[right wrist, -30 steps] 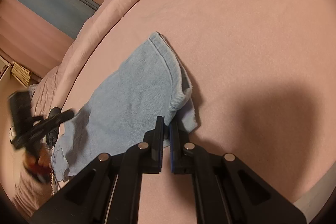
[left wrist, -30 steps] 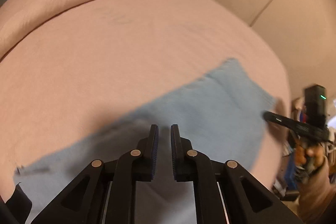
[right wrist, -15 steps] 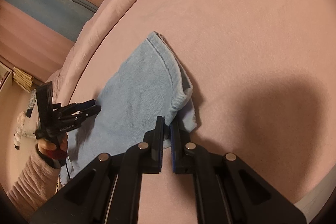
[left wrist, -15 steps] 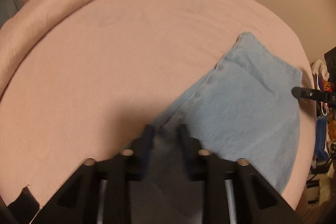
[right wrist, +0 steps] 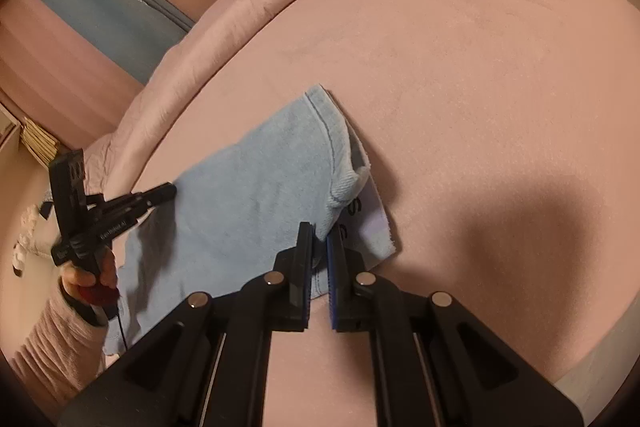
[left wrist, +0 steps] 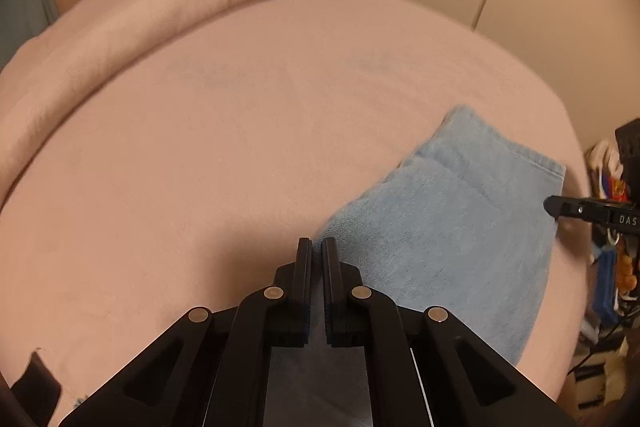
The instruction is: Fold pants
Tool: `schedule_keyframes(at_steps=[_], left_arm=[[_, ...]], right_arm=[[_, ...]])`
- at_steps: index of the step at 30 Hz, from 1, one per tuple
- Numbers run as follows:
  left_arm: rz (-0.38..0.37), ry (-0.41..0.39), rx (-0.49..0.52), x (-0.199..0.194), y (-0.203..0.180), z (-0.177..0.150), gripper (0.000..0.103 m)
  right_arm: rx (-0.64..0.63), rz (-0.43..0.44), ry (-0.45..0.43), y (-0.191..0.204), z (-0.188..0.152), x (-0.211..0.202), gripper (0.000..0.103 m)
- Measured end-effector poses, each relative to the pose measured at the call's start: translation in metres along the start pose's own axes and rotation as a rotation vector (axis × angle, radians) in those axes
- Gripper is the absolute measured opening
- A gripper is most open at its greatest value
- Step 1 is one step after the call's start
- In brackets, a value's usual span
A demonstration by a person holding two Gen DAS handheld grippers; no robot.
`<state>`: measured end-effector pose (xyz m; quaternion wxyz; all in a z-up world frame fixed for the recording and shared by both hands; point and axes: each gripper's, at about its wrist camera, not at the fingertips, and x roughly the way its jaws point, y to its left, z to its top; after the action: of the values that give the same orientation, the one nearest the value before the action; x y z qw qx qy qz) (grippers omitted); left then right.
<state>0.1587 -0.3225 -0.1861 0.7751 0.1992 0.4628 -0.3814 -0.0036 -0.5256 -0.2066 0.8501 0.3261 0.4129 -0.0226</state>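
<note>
A pink bed (left wrist: 240, 131) carries the folded light-blue pants (left wrist: 440, 227) near its edge, the left tool (left wrist: 316, 247) clamped on one corner and the right tool (right wrist: 318, 231) clamped on the opposite edge.

The pants (right wrist: 256, 187) are light blue cloth of soft, napped, matt finish with stitched seams, the bed (left wrist: 224, 131) is covered in pink matt fleecy fabric, and each hand-held gripper (left wrist: 316, 251) is black matt plastic with bright metal pivot pins (left wrist: 362, 292).
</note>
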Motion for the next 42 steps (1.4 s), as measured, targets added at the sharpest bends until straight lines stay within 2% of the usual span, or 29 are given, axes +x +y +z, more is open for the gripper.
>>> schedule_keyframes(at_steps=[2,4,7,9,10,11,12,13,15,18,19,20,21,23,26,27,28,33,35,39,41,42], left_arm=[[0.04,0.03,0.038,0.014,-0.007,-0.001,0.003],[0.056,0.032,0.031,0.017,-0.009,0.0,0.003],[0.065,0.037,0.007,0.007,-0.011,0.0,0.004],[0.109,0.018,0.03,-0.007,-0.017,-0.004,0.004],[0.121,0.004,0.043,-0.015,-0.021,-0.006,0.004],[0.107,-0.011,0.049,-0.022,-0.027,-0.008,0.005],[0.058,-0.028,0.044,-0.027,-0.033,-0.009,0.007],[0.014,-0.038,0.038,-0.032,-0.039,-0.01,0.013],[-0.059,-0.052,0.043,-0.032,-0.063,-0.012,0.021],[-0.124,-0.065,0.069,-0.025,-0.099,-0.021,0.022],[-0.137,-0.059,0.072,-0.02,-0.109,-0.025,0.022],[-0.147,-0.046,0.074,-0.015,-0.115,-0.028,0.022],[-0.158,-0.029,0.075,-0.009,-0.119,-0.034,0.022],[-0.169,0.035,0.067,0.007,-0.123,-0.047,0.022],[-0.209,0.018,-0.016,0.008,-0.117,-0.063,0.021],[-0.224,0.021,-0.041,0.008,-0.114,-0.063,0.021],[-0.236,0.029,-0.058,0.008,-0.113,-0.062,0.021],[-0.211,0.055,-0.033,-0.002,-0.121,-0.069,0.022],[-0.211,0.033,-0.05,-0.008,-0.116,-0.069,0.022],[-0.14,0.015,-0.101,-0.018,-0.102,-0.089,0.022],[-0.124,0.034,-0.152,-0.01,-0.088,-0.1,0.022],[-0.136,0.035,-0.17,-0.008,-0.085,-0.104,0.022]], right_arm=[[0.025,-0.026,0.049,-0.006,-0.002,0.012,0.006],[0.036,-0.014,0.049,-0.008,-0.004,0.013,0.006],[0.056,0.007,0.065,-0.013,0.0,0.005,0.007],[0.044,-0.011,0.058,-0.014,0.002,-0.009,0.01],[0.013,-0.062,0.032,-0.011,0.003,-0.018,0.021],[-0.02,-0.111,0.008,-0.01,0.005,-0.025,0.039],[-0.059,-0.167,-0.022,-0.006,0.008,-0.033,0.045],[-0.1,-0.187,-0.051,-0.001,0.013,-0.037,0.047],[-0.149,-0.159,-0.061,0.009,0.027,-0.033,0.047],[-0.252,-0.143,-0.065,0.033,0.053,-0.008,0.043],[-0.293,-0.145,-0.064,0.041,0.061,0.003,0.037],[-0.322,-0.145,-0.044,0.048,0.07,0.018,0.025],[-0.33,-0.133,-0.017,0.052,0.078,0.032,0.021],[-0.341,-0.113,0.025,0.055,0.087,0.052,0.02],[-0.399,-0.202,0.098,0.052,0.087,0.084,0.016],[-0.388,-0.217,0.126,0.046,0.089,0.096,0.015],[-0.368,-0.194,0.118,0.04,0.092,0.098,0.014],[-0.288,-0.143,0.13,0.027,0.106,0.092,0.013],[-0.279,-0.139,0.102,0.03,0.104,0.074,0.023],[-0.288,-0.053,0.014,0.031,0.072,0.011,0.023],[-0.28,-0.062,0.028,0.02,0.053,0.0,0.023],[-0.288,-0.087,0.065,0.012,0.04,0.0,0.023]])
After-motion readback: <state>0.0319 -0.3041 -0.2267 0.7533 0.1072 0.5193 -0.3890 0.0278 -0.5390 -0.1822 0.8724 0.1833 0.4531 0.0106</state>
